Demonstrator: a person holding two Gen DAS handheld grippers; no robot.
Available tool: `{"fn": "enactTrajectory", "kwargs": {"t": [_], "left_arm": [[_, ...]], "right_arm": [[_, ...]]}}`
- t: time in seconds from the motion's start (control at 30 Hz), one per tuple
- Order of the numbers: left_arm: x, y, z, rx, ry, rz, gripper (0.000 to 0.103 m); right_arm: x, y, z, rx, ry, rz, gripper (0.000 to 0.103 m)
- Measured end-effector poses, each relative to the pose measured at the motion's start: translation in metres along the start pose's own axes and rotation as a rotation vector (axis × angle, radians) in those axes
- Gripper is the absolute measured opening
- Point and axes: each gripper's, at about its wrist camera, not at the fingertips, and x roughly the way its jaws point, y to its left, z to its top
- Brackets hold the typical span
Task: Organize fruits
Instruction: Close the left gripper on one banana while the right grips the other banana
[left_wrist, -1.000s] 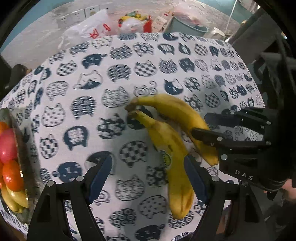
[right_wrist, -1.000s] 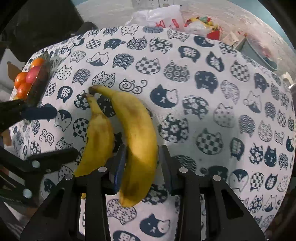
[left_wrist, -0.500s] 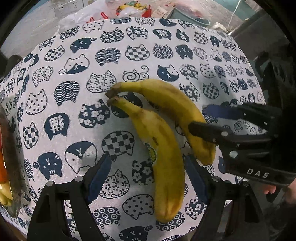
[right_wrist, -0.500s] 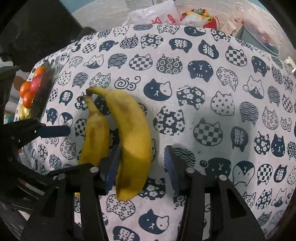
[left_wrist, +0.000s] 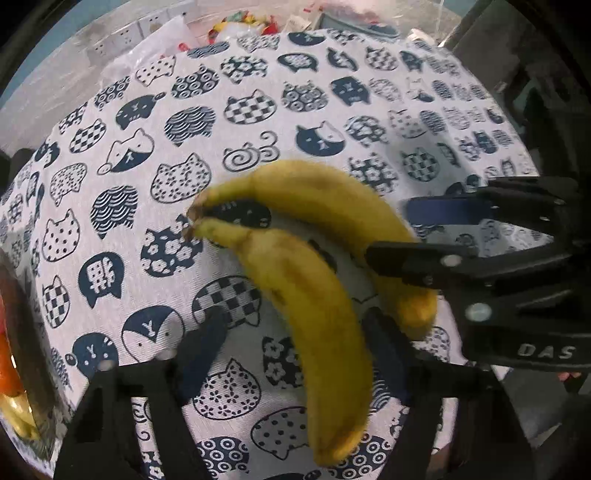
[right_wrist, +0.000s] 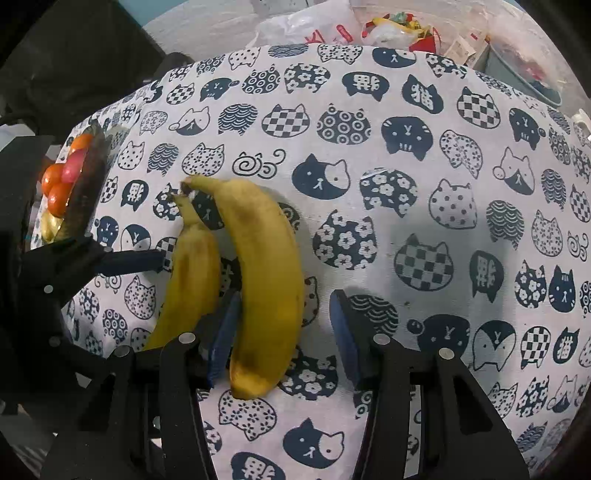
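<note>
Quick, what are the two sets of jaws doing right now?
Left gripper: open, jaws just closing around the smaller banana, not gripping yet.
Right gripper: open, jaws just opened, larger banana loose between them.

Table (right_wrist: 461, 362) under white cloth (right_wrist: 424, 229) with navy cat faces, pale grey floor (left_wrist: 110, 40) beyond, white plastic bag (right_wrist: 314, 26), colourful wrappers (right_wrist: 402, 26), teal wall (left_wrist: 33, 59)
</note>
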Motion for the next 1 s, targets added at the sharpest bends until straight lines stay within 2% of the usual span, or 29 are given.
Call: {"fn": "enactTrajectory", "kwargs": {"t": [0.07,0.2,0.4,0.6,0.67,0.7,0.9,1.0], "left_arm": [[-0.005,0.001,0.000,0.009,0.004,-0.041,0.049],[-0.018,-0.005,-0.006,0.061,-0.019,0.005,0.044],[-0.026,0.013,-0.020,0.040,-0.001,-0.001,0.040],[-0.029,0.023,-0.033,0.003,-0.001,0.001,0.055],[-0.028,0.026,-0.034,-0.012,0.001,0.000,0.060],[-0.027,0.027,-0.033,-0.020,0.004,0.003,0.064],[-0.017,0.033,-0.027,-0.063,0.017,0.001,0.073],[-0.012,0.026,-0.020,-0.049,0.008,0.007,0.075]], "right_arm": [[0.001,0.003,0.002,-0.008,-0.001,-0.006,0.048],[0.004,0.004,0.007,0.001,-0.007,-0.006,0.048],[0.017,0.010,0.013,-0.015,-0.008,-0.030,0.048],[0.031,0.027,0.018,-0.096,-0.035,-0.084,0.049],[0.031,0.030,0.018,-0.119,-0.046,-0.118,0.038],[0.031,0.031,0.018,-0.124,-0.047,-0.121,0.037],[0.016,0.022,0.011,-0.098,-0.055,-0.160,0.034],[0.008,0.018,0.007,-0.091,-0.063,-0.165,0.034]]}}
